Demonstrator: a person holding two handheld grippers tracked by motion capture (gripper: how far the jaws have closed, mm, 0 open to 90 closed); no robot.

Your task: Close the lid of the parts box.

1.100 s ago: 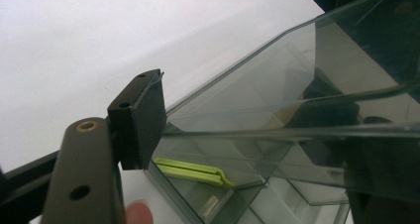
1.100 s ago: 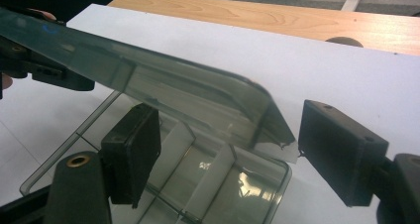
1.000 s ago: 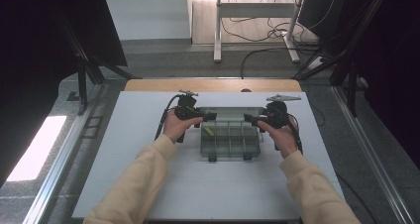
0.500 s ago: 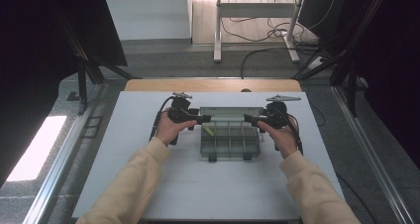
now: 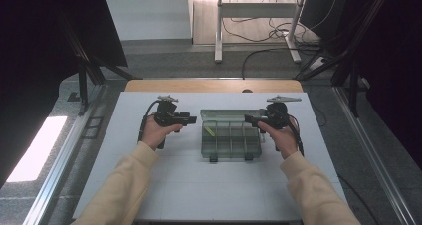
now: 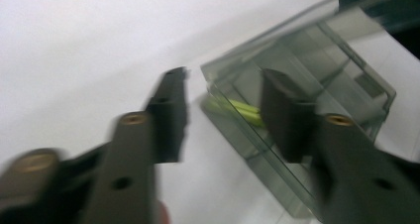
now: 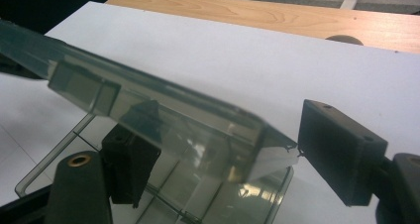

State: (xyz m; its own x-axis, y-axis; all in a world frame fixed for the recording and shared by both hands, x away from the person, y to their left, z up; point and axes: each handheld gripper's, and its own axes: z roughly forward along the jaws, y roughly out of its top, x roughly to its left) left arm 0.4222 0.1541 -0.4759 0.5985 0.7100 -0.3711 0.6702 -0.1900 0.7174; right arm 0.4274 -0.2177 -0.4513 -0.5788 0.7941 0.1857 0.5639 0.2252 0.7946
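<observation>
No legible writing is visible. The clear, smoke-tinted plastic compartment box (image 5: 231, 134) with a hinged lid sits on the white table (image 5: 199, 185). Left gripper (image 6: 225, 112) fingers are spread wide at its corner. Right gripper (image 7: 225, 149) fingers are spread wide, the raised lid edge between them. A yellow-green piece (image 6: 242, 111) lies inside.

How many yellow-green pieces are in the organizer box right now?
1 visible: a yellow-green piece in the leftmost compartment of the clear box, near the left gripper. Others may be hidden under the raised lid.
</observation>
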